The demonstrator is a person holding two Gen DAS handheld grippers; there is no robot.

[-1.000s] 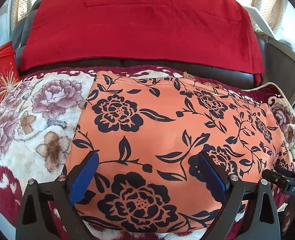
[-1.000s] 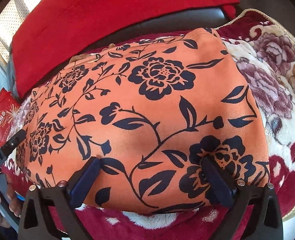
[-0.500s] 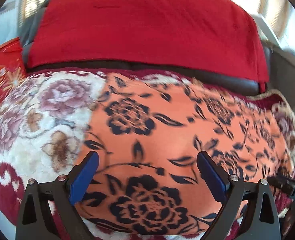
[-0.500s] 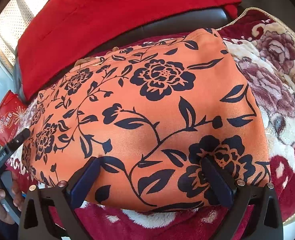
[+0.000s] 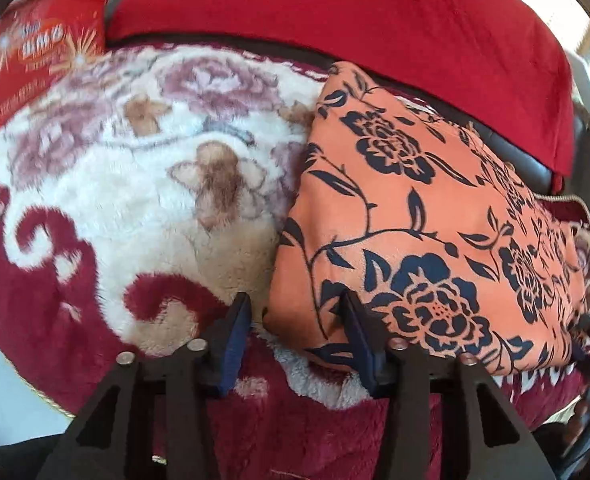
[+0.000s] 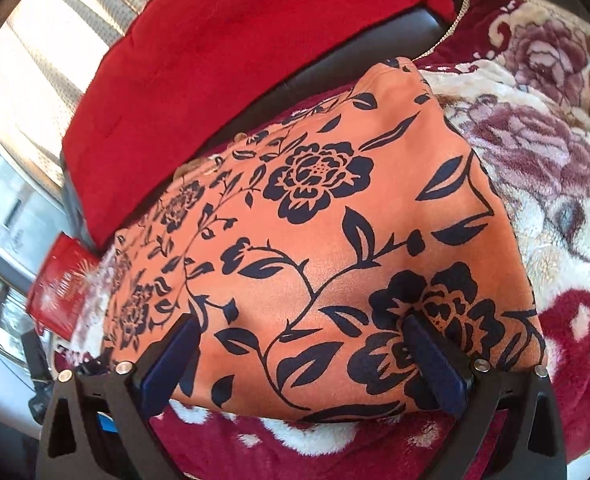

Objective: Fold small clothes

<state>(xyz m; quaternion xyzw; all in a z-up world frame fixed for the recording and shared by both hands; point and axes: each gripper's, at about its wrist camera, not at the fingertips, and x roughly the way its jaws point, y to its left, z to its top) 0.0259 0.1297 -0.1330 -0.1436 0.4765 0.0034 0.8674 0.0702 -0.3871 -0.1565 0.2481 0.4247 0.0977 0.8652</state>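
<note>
Left gripper [image 5: 295, 320]: jaws narrowed, have just been closing, set astride the near left corner of the orange floral garment [image 5: 435, 220]; pads not seen pressing the cloth, no firm grip confirmed. Right gripper [image 6: 301, 356]: jaws wide, over garment's near edge, cloth between the pads but untouched. Garment lies folded flat on plush floral blanket [image 5: 115, 200], approx. centre-right of it. Beyond: red cloth [image 5: 355, 12] draped over dark seat back. Far left: red printed box [image 5: 35, 48].
</note>
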